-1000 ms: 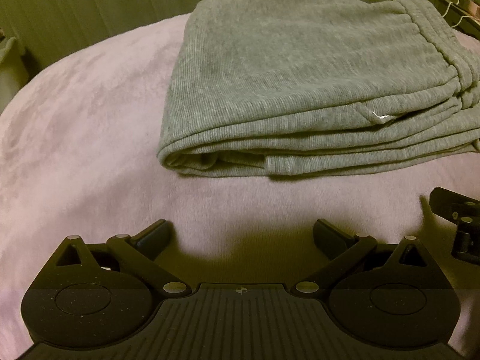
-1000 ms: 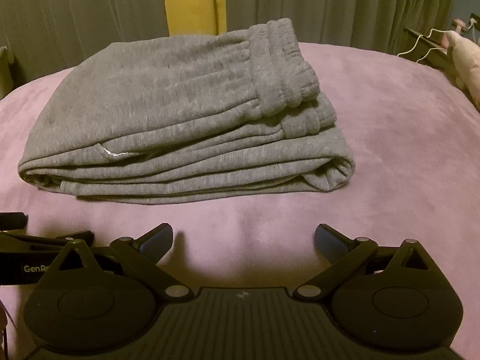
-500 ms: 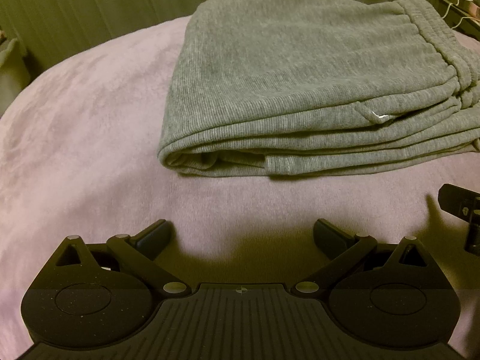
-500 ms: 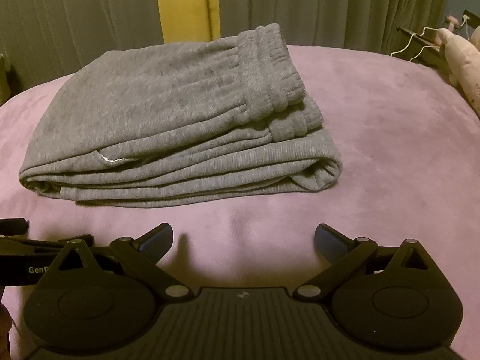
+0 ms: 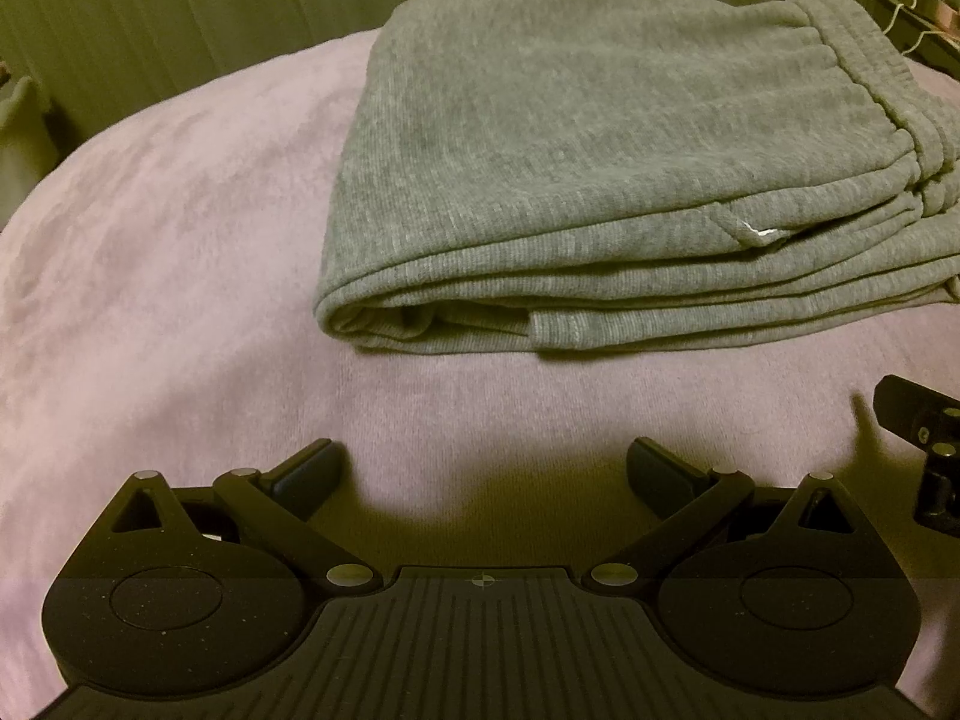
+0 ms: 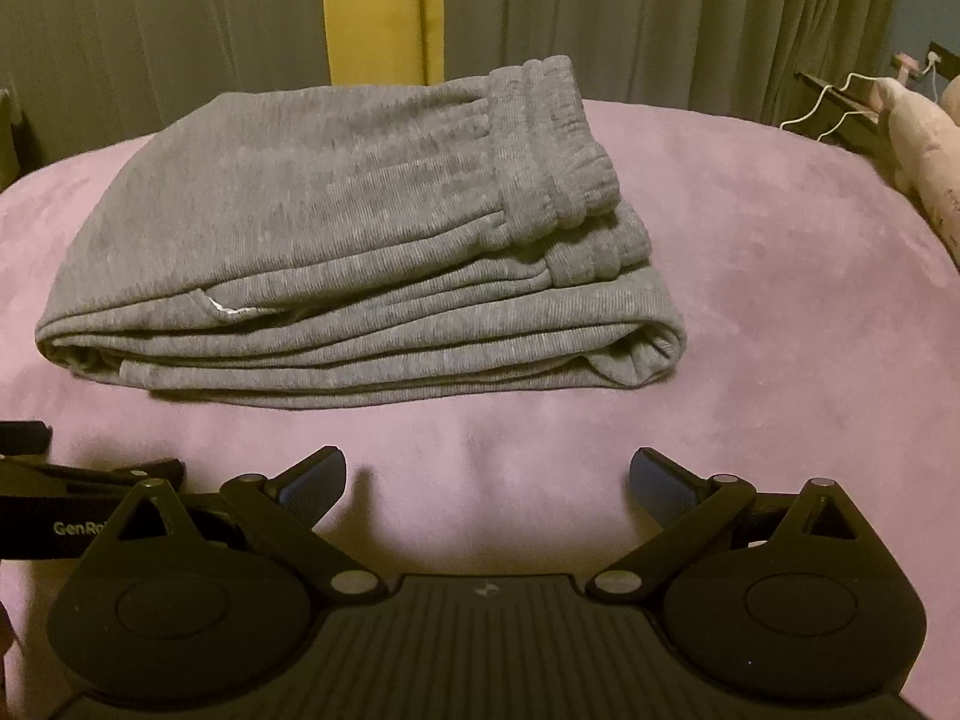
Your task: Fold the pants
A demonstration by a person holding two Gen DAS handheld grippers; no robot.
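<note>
1. Reading partial white lettering "GenRo" on the left gripper (image 6: 90, 525) body, which is showing at the right wrist view's left edge; the rest is being cut off.
2. Grey pants (image 6: 360, 276) are lying folded in a flat stack on the pink blanket (image 6: 780, 330), ahead of both grippers, ribbed waistband on top at right.
3. Left gripper (image 5: 480, 471) is sitting with fingers spread, holding nothing, short of the pants.
4. Right gripper (image 6: 487, 477) is likewise spread wide and empty.

One folded pants (image 6: 360, 252) — two grippers — one pink blanket (image 6: 750, 312).
</note>
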